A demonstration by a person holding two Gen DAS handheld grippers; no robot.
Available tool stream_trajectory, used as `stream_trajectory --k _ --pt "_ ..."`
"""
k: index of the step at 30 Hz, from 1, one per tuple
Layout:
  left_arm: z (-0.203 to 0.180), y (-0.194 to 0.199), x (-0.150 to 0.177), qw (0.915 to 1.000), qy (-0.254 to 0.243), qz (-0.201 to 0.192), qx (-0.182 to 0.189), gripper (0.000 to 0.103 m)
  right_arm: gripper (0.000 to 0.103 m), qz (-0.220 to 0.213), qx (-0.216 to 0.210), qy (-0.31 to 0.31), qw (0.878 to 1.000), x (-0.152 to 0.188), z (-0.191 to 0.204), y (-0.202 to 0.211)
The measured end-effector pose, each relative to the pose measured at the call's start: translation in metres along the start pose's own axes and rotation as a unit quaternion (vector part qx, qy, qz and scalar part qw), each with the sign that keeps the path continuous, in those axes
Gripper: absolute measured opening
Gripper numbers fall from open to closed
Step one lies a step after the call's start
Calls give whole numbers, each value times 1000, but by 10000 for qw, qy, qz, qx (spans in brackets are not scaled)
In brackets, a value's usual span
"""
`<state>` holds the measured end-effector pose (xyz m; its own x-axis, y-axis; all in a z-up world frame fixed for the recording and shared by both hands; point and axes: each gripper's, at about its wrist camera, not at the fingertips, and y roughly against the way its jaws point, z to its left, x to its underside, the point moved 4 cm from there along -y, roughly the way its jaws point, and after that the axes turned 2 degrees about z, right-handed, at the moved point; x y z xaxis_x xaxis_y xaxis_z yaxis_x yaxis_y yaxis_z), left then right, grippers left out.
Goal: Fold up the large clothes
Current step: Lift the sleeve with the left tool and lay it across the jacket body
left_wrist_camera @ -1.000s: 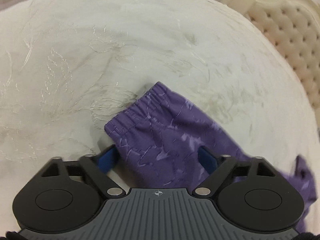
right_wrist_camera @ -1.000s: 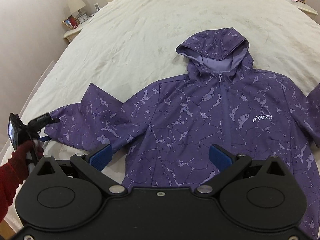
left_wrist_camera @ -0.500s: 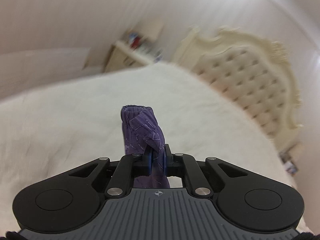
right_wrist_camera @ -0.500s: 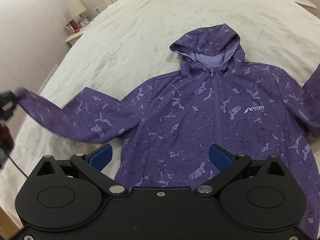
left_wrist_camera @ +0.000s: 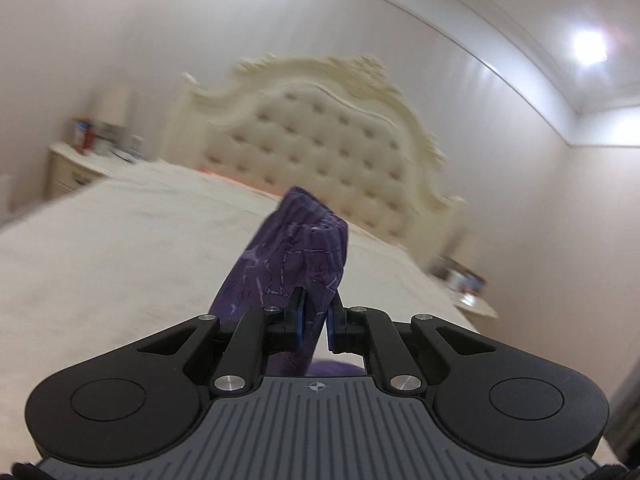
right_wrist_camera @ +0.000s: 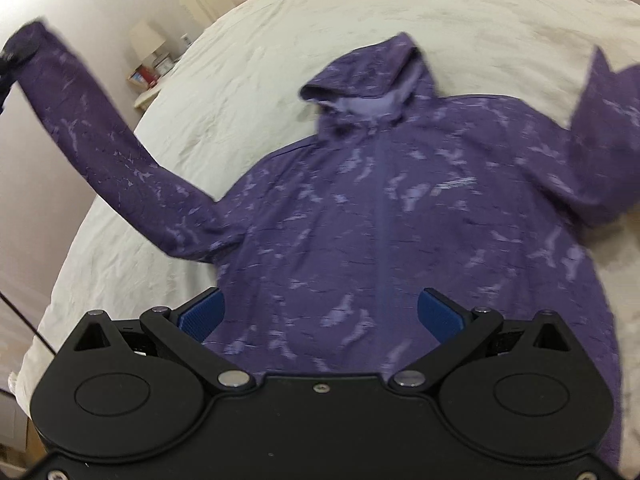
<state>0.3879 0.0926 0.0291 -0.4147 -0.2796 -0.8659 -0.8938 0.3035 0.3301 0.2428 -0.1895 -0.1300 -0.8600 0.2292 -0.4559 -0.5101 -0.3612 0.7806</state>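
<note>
A purple patterned hooded jacket (right_wrist_camera: 380,216) lies front up on the white bed, hood toward the headboard. My left gripper (left_wrist_camera: 316,314) is shut on the cuff of its sleeve (left_wrist_camera: 296,256) and holds it up off the bed. In the right wrist view that sleeve (right_wrist_camera: 100,132) rises to the upper left, where the left gripper (right_wrist_camera: 6,60) shows at the frame edge. My right gripper (right_wrist_camera: 320,316) is open and empty, above the jacket's lower front. The other sleeve (right_wrist_camera: 600,120) is bent upward at the right.
The white bedspread (right_wrist_camera: 248,80) covers a wide bed. A cream tufted headboard (left_wrist_camera: 320,136) stands at the far end. Nightstands with small items stand on both sides of the bed (left_wrist_camera: 80,160) (left_wrist_camera: 468,284). A lamp (right_wrist_camera: 148,40) stands on one nightstand.
My left gripper shut on the sleeve cuff and lifted it high off the bed, turning toward the headboard. My right gripper moved closer over the jacket's front and stayed open.
</note>
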Motion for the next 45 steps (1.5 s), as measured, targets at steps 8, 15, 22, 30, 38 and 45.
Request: stream_trajectory --k 8,15,22,30,38,45 --pt "-74 -79 84 9954 -173 834 442 10 102 -143 234 -202 9994 -2 -56 26" --pt "-93 -118 148 9855 -293 1637 340 10 102 -80 427 -371 9984 5 -90 34" --pt "-105 -110 174 9774 -146 2052 490 40 102 43 553 -457 9974 12 -106 29" --pt "-131 -75 179 9757 -940 1808 804 61 102 71 650 -343 9973 3 -102 13" --pt "-33 -55 206 9627 -1227 2372 -435 61 100 -200 735 18 9971 -33 -104 -14" --pt "54 -27 218 9488 -711 2730 -1420 61 88 82 754 -611 9952 -55 -141 -69"
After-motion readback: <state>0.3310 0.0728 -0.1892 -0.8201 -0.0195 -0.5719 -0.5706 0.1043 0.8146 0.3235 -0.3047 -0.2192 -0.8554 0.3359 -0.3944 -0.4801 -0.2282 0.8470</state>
